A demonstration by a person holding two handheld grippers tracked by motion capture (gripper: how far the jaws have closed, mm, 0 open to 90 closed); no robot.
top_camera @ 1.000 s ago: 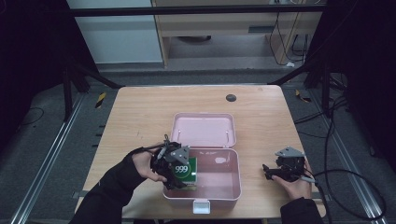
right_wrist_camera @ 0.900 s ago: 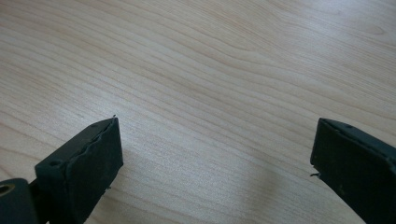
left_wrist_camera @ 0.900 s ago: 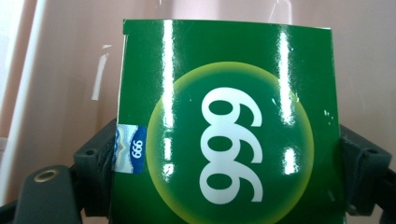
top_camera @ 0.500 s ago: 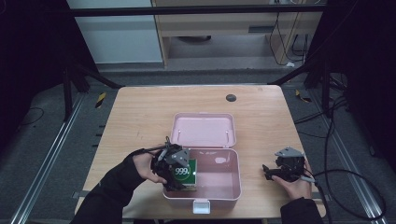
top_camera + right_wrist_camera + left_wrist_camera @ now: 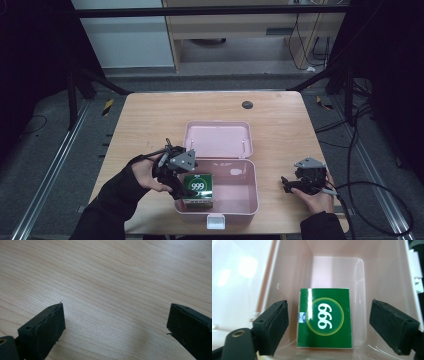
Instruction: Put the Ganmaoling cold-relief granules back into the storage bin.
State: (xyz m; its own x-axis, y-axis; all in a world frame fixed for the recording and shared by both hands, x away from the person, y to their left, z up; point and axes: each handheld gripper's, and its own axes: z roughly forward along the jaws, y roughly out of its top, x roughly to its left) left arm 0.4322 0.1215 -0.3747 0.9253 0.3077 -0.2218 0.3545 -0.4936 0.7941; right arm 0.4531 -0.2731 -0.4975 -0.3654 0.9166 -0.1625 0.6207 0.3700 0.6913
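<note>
The green box [image 5: 198, 188] marked "999" lies flat on the floor of the pink case [image 5: 245, 200], in the case's 8 o'clock corner, printed face up. In the left gripper view its long axis runs from 6 to 12 o'clock, away from the camera, and the numerals [image 5: 323, 317] read sideways. The left gripper [image 5: 178, 172] hovers over the case's 9 o'clock wall with its fingers [image 5: 273, 326] released; they have just been narrowing, the box between them, with a gap on either side. The open lid [image 5: 218, 139] lies flat at 12 o'clock of the case; the latch [image 5: 215, 220] sits at 6. The rest of the case floor, toward 3 o'clock, is free. The right gripper [image 5: 295, 185] rests low over the bench [image 5: 150, 120] at 3 o'clock of the case, well apart, fingers [image 5: 45, 327] spread over bare wood. A dark round disc [image 5: 247, 104] sits near the bench's far edge.
</note>
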